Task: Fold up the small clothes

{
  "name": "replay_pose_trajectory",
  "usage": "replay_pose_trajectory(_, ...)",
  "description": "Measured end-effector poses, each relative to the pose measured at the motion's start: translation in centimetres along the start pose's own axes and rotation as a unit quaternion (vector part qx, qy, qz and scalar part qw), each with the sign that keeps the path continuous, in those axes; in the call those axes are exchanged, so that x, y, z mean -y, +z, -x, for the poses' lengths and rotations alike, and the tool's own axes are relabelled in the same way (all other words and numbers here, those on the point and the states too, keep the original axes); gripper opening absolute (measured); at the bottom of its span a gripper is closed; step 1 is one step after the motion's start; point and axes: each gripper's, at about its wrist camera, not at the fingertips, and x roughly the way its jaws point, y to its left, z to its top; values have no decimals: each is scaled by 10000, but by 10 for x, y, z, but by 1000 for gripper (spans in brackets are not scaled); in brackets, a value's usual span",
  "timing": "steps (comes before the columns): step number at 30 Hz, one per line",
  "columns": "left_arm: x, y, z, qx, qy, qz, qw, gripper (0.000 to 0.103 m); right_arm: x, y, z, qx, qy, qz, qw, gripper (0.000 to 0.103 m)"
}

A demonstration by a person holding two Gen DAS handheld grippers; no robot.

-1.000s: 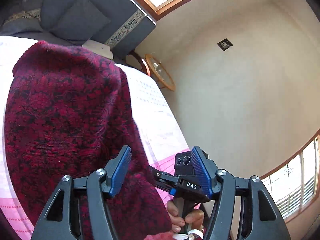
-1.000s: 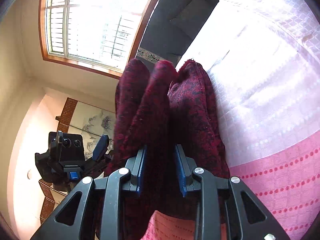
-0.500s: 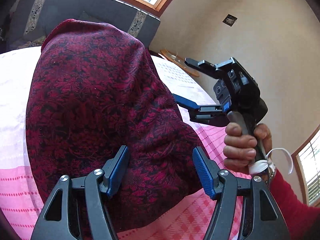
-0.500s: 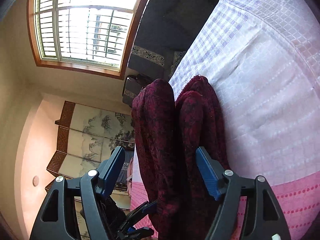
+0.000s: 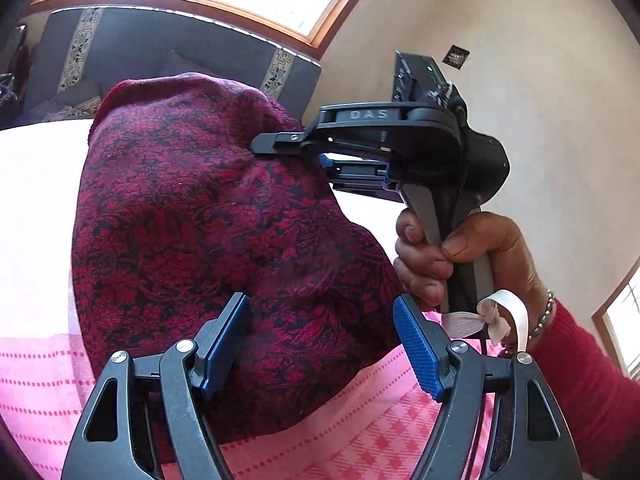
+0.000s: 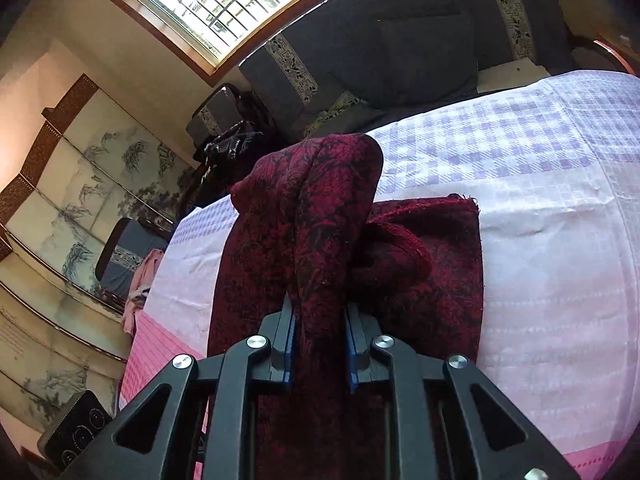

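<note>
Dark red and black floral knitted garment (image 6: 320, 248) lies on the bed's pink, white and lilac checked cover (image 6: 560, 240), filling the middle of both views, with 1 fold of it raised above the rest. The right gripper (image 6: 320, 344) is closing its jaws and has that raised fold pinched between the blue pads; in the left wrist view the same tool sits at centre right, held by the person's hand (image 5: 452, 256). The left gripper (image 5: 324, 344) has its jaws apart and opening, the cloth lying between the blue pads (image 5: 416, 344) without being pressed.

The step in hand looks like a fold in progress: 1 layer lifted to be carried over. Next, I judge, the lifted layer must be laid flat across the lower layer with edges matched.

No container shows in either view.
</note>
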Motion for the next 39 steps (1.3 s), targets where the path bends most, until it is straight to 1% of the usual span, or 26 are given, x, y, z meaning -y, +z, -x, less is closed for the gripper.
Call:
replay_pose_trajectory(1,-2,1,8,159,30,55,9999,74,4,0,15,337,434,-70,9985,16)
replay_pose_trajectory(2,-5,1,15,306,68,98,9995,75,9,3,28,594,711,-96,9957,16)
replay_pose_trajectory(3,-8,0,18,389,104,149,9991,78,18,3,34,715,711,-140,9948,16)
replay_pose_trajectory(5,-18,-3,14,283,193,273,9990,81,50,1,30,727,758,-555,9929,16)
replay_pose_trajectory(8,-34,-9,2,23,93,496,9987,81,97,-17,9,529,663,-1028,9911,16)
replay_pose_trajectory(10,-36,-15,0,28,193,459,9988,81,112,-30,2,460,1038,-1266,9854,19)
replay_pose_trajectory(11,-36,-18,0,62,195,395,9990,81,114,-33,1,505,1032,-1324,9845,31)
replay_pose_trajectory(12,-36,-19,-1,85,248,351,9990,81,115,-34,2,517,1004,-1353,9844,36)
replay_pose_trajectory(15,-32,-17,-5,87,332,308,9989,81,112,-34,11,524,905,-1417,9844,41)
replay_pose_trajectory(16,-34,-17,-6,85,364,294,9989,82,107,-35,19,581,843,-1403,9848,45)
replay_pose_trajectory(18,-34,-20,-6,87,397,310,9987,83,93,-44,37,631,562,-1267,9883,57)
replay_pose_trajectory(19,-32,-20,-9,98,376,343,9987,84,84,-50,46,614,424,-1152,9905,67)
replay_pose_trajectory(20,-30,-21,-9,114,357,375,9986,84,75,-58,54,562,313,-965,9932,73)
replay_pose_trajectory(23,-32,-22,-8,181,333,446,9983,84,49,-82,61,247,-92,-479,9985,77)
replay_pose_trajectory(24,-34,-23,-8,193,346,448,9982,84,45,-88,58,100,-267,-378,9989,77)
replay_pose_trajectory(26,-34,-24,-6,219,361,466,9980,84,46,-95,48,-128,-854,-224,9960,77)
replay_pose_trajectory(27,-37,-26,-1,217,339,501,9979,84,52,-97,43,-203,-946,-198,9951,75)
replay_pose_trajectory(28,-37,-25,2,200,299,553,9978,84,61,-99,38,-305,-897,-274,9951,60)
replay_pose_trajectory(29,-39,-23,8,172,209,635,9976,84,71,-101,36,-354,-792,-413,9954,49)
replay_pose_trajectory(30,-41,-21,15,192,109,721,9972,84,76,-101,38,-293,-659,-494,9962,45)
replay_pose_trajectory(31,-43,-19,23,258,93,770,9967,84,81,-100,38,-352,-394,-613,9967,33)
replay_pose_trajectory(32,-45,-17,31,327,147,773,9964,84,83,-101,38,-361,-246,-665,9968,32)
replay_pose_trajectory(33,-49,-15,37,372,183,773,9961,84,82,-102,38,-362,-249,-608,9972,32)
replay_pose_trajectory(36,-68,-8,48,364,227,907,9950,84,74,-106,40,-225,-223,-485,9983,43)
replay_pose_trajectory(38,-86,0,44,209,332,1052,9937,84,74,-104,39,-175,-249,-473,9984,58)
replay_pose_trajectory(39,-97,3,40,99,318,1179,9925,84,77,-101,36,-188,-219,-492,9984,60)
